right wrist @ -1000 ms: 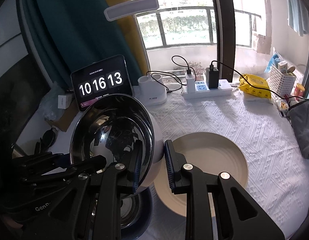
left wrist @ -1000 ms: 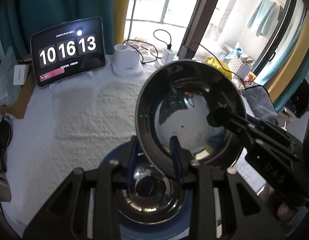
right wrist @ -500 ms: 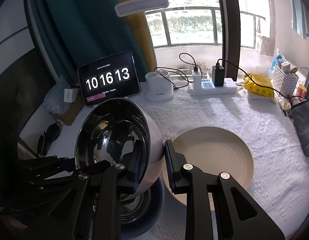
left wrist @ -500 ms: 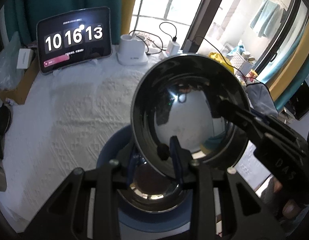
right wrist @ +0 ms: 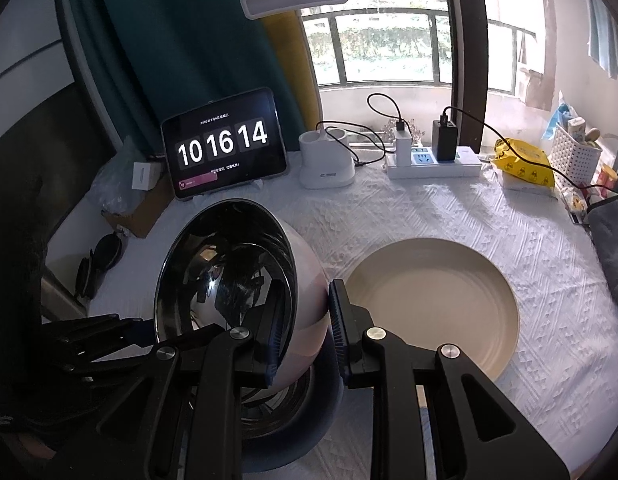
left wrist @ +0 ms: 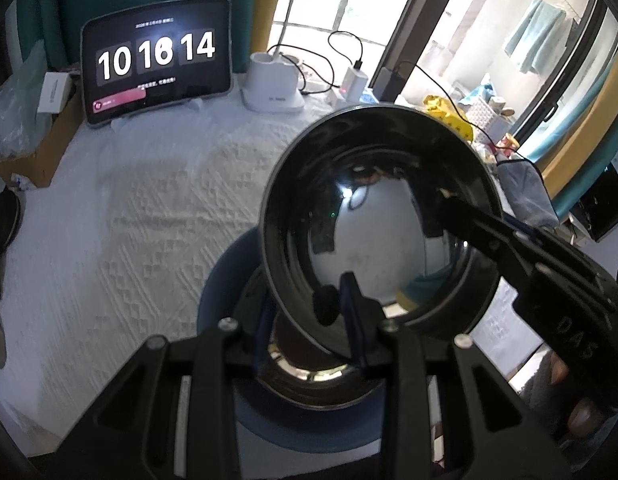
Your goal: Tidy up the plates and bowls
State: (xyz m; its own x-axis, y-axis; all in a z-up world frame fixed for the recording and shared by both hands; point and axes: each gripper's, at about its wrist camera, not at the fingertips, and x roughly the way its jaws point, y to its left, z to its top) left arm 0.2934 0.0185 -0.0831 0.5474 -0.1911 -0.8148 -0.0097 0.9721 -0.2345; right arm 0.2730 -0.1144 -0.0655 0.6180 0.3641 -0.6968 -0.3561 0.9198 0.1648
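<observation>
A steel-lined bowl with a pale pink outside (left wrist: 373,216) (right wrist: 245,292) is held tilted in the air by both grippers. My left gripper (left wrist: 309,320) is shut on its near rim. My right gripper (right wrist: 305,324) is shut on its opposite rim and shows in the left wrist view (left wrist: 509,248). Directly below, a second steel bowl (left wrist: 317,384) (right wrist: 277,404) sits in a blue plate (left wrist: 217,280) (right wrist: 309,436). A cream plate (right wrist: 433,304) lies empty on the tablecloth to the right.
A tablet clock (right wrist: 225,144), a white lamp base (right wrist: 327,160) and a power strip (right wrist: 433,160) stand along the back. A yellow packet (right wrist: 525,164), a white basket (right wrist: 577,156) and a grey cloth (right wrist: 613,252) are at the right. A cardboard box (left wrist: 33,152) sits at the left.
Both grippers have lifted the held bowl higher above the bowl and blue plate; it stays tilted. Both cameras see more of the table from above.
</observation>
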